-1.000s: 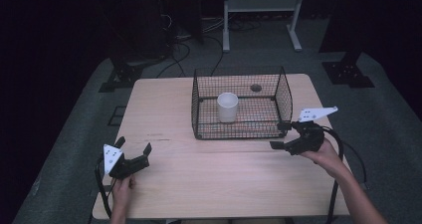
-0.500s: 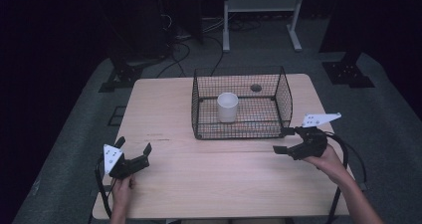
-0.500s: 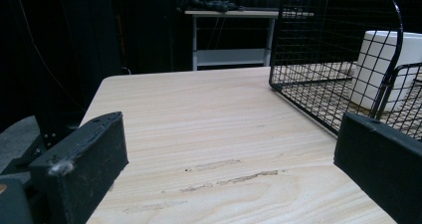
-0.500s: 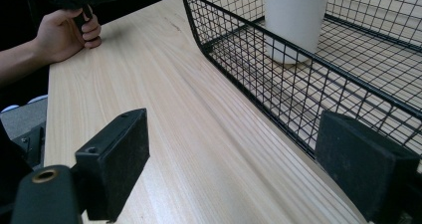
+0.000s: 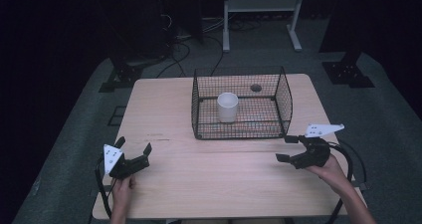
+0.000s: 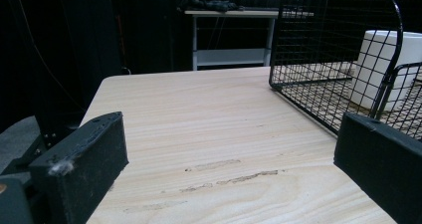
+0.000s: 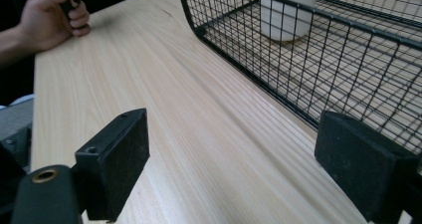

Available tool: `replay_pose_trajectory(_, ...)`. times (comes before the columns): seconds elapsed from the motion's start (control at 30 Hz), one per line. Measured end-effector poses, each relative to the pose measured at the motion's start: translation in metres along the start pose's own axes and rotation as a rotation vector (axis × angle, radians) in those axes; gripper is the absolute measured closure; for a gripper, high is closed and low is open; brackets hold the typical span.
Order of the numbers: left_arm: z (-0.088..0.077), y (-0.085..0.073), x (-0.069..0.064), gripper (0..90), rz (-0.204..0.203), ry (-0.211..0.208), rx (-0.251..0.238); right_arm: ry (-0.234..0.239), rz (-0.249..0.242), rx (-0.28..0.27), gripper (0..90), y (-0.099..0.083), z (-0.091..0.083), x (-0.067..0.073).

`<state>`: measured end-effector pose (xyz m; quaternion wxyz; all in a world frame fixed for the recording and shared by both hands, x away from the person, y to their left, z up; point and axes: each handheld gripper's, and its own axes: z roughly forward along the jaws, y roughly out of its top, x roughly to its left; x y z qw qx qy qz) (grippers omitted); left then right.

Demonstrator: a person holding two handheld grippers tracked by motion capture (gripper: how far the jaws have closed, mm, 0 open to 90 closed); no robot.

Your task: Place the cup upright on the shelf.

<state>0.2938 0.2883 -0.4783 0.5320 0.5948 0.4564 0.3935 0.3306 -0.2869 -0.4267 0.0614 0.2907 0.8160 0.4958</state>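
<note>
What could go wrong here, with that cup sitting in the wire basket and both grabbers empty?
The white cup stands upright inside the wire basket, so a careless reach could snag the right gripper on the mesh, which lies close beside it. The cup looks smooth and wide; open jaws might tip it rather than grip it. The left gripper is far off, so steadying the basket would be slow.

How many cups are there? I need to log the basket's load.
1: a white cup stands upright inside the wire basket, left of its middle. None shows elsewhere on the table.
</note>
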Motion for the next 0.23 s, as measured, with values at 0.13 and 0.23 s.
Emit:
replay_pose_trajectory(0.13, 0.000, 0.000, 0.000, 0.0, 0.000, 0.000, 0.000, -0.030, 0.002, -0.037, 13.0, -0.013, -0.004, 0.010)
replay_pose_trajectory(0.23, 0.000, 0.000, 0.000, 0.0, -0.001, 0.002, 0.000, -0.068, 0.003, -0.089, 12.9, -0.027, -0.008, 0.022)
